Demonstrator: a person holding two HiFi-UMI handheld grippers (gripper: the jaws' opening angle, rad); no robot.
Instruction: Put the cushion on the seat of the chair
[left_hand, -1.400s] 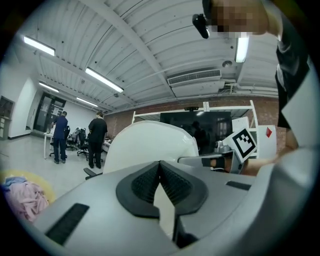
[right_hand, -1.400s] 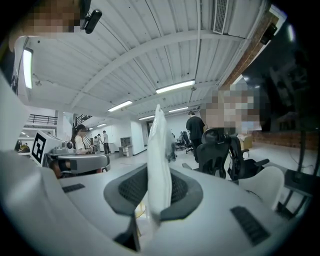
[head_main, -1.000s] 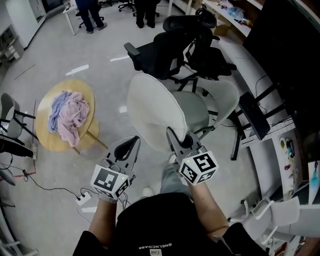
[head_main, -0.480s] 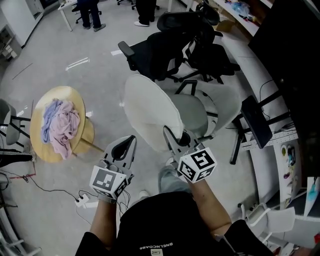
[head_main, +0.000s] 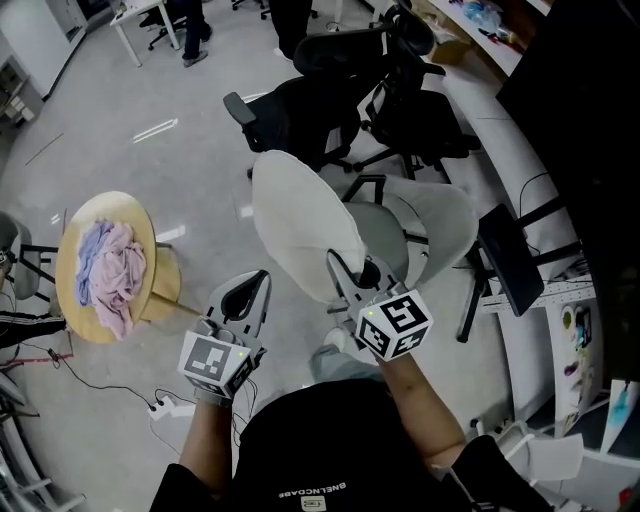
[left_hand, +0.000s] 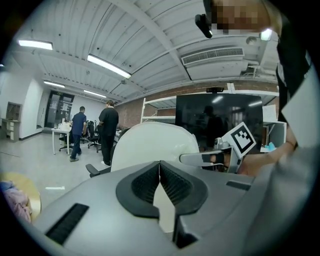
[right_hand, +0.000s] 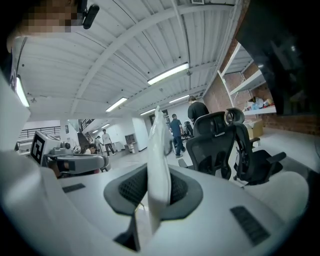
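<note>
Nearest, the left gripper has its jaws pressed together with nothing between them, and it hangs just left of the cushion's near edge without touching it. To its right, the right gripper is clenched on the near rim of the white cushion. In the right gripper view the cushion stands edge-on between the pads. The cushion is held up on edge in the air, not on the seat, at the near left side of the pale chair. That chair's grey seat is bare. At the left stands a round wooden table with a heap of pink and lilac cloth. Beyond the pale chair are black office chairs, and farther off people stand by a desk.
</note>
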